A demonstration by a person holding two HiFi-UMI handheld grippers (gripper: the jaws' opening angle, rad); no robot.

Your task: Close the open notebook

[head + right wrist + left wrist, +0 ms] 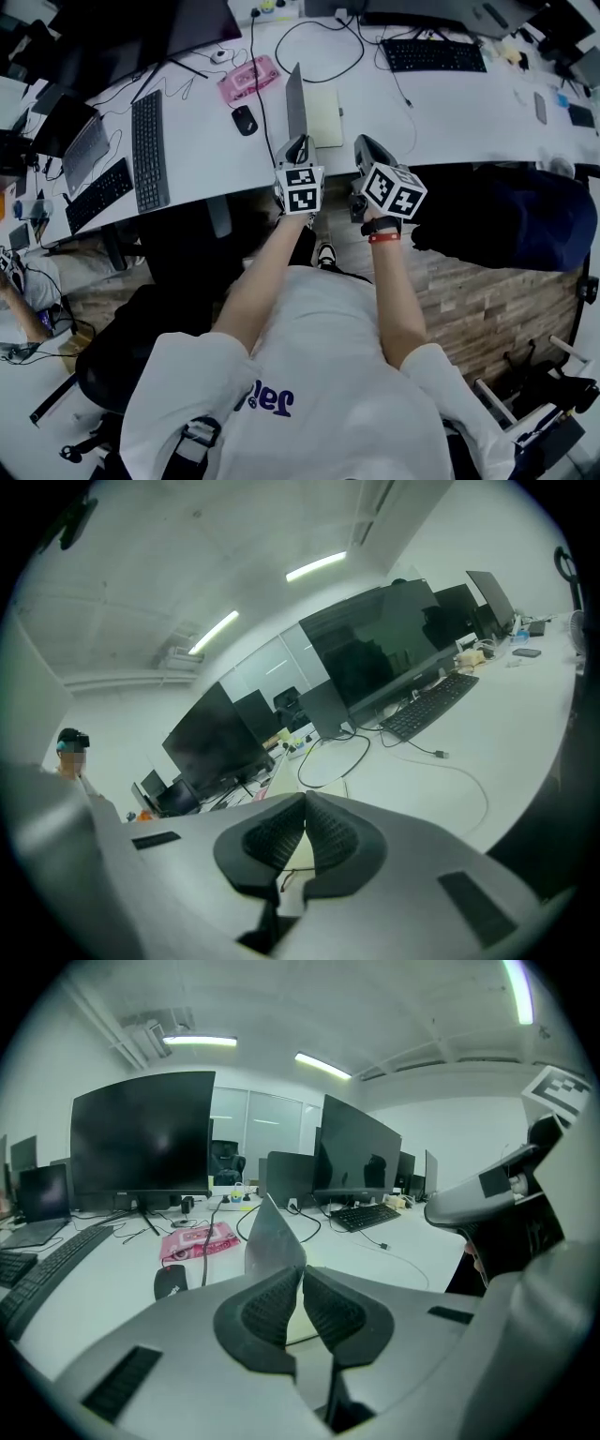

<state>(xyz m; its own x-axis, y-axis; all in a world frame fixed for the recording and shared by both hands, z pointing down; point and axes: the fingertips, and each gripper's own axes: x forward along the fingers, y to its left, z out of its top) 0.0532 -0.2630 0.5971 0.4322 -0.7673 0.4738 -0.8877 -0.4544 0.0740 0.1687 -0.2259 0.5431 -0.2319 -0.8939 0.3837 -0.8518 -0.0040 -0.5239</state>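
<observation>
**Notebook propped open near the desk edge**

On the smooth white desk (450, 103) the notebook (323, 117) lies with its cream pages flat and its stiff grey cover (296, 94) upright. The left gripper (302, 1271) and right gripper (305, 801) have their ribbed black pads pinched together, empty. The left's tips possibly touch the cover.

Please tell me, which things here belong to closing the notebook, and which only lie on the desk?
Belong to the job: notebook, open; left gripper; right gripper.
Just lying about: mouse; pink packet; keyboard; monitor.
</observation>
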